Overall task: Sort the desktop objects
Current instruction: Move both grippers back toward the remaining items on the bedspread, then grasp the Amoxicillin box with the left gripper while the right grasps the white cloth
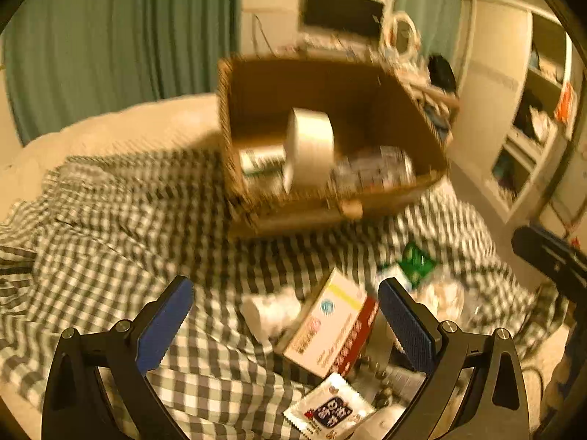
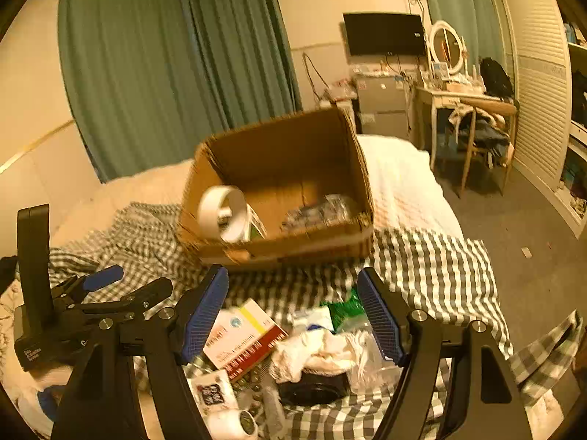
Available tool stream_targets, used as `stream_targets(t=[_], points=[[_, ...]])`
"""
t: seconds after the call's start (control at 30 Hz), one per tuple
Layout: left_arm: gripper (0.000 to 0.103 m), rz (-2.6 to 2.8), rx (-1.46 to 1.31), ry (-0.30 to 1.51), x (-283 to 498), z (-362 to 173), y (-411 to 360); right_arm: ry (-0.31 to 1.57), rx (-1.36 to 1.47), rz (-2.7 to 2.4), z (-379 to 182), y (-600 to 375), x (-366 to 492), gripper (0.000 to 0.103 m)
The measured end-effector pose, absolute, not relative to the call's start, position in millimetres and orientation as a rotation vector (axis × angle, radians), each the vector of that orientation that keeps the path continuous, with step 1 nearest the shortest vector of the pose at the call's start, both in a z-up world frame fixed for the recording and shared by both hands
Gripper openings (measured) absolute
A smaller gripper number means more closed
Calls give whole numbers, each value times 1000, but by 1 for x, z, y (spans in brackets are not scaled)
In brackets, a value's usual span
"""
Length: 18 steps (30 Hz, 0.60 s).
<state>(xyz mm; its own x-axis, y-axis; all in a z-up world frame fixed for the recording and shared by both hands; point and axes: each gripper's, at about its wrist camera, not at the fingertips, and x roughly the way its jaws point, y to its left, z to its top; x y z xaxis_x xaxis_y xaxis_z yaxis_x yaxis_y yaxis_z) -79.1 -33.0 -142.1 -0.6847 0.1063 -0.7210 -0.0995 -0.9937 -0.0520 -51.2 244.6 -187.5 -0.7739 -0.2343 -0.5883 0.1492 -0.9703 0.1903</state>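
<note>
A brown cardboard box [image 1: 370, 205] [image 2: 290, 249] stands on a checked cloth. Inside it, a white tape roll [image 1: 310, 146] [image 2: 222, 216] stands on edge beside a small box and a clear packet [image 2: 319, 214]. A white and red medicine box [image 1: 330, 330] [image 2: 245, 333] lies in a pile nearer me, with a white sachet [image 1: 328, 409] [image 2: 212, 392], a green packet [image 1: 416, 262] [image 2: 343, 310] and crumpled white tissue [image 2: 315, 352]. My left gripper [image 1: 286, 326] is open and empty above the pile. My right gripper [image 2: 293, 315] is open and empty over the pile too.
The checked cloth [image 1: 110, 256] [image 2: 433, 267] covers a bed with a white quilt [image 2: 400, 183]. A small white bottle [image 2: 229, 423] and a black round lid [image 2: 312, 390] lie in the pile. The left gripper's body [image 2: 84, 308] shows at left. A dressing table and chair [image 2: 477, 121] stand at right.
</note>
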Motion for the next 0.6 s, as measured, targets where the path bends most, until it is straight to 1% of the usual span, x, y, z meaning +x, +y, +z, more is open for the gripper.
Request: stream_targets(t=[0.2, 0.3, 0.37, 0.43, 0.6], points=[[103, 2641, -1316, 154, -87, -181, -10, -184, 1123, -2733, -228, 241, -65, 73], [103, 2537, -1402, 186, -92, -205, 1, -187, 1173, -2704, -247, 239, -69, 73], [103, 2509, -1437, 233, -93, -215, 6, -214, 1234, -2664, -262, 238, -75, 73], [103, 2486, -1467, 325, -95, -225, 13, -229, 1274, -2641, -270, 239, -79, 73], [103, 2409, -1522, 394, -100, -241, 22, -228, 1376, -2579, -295, 238, -92, 73]])
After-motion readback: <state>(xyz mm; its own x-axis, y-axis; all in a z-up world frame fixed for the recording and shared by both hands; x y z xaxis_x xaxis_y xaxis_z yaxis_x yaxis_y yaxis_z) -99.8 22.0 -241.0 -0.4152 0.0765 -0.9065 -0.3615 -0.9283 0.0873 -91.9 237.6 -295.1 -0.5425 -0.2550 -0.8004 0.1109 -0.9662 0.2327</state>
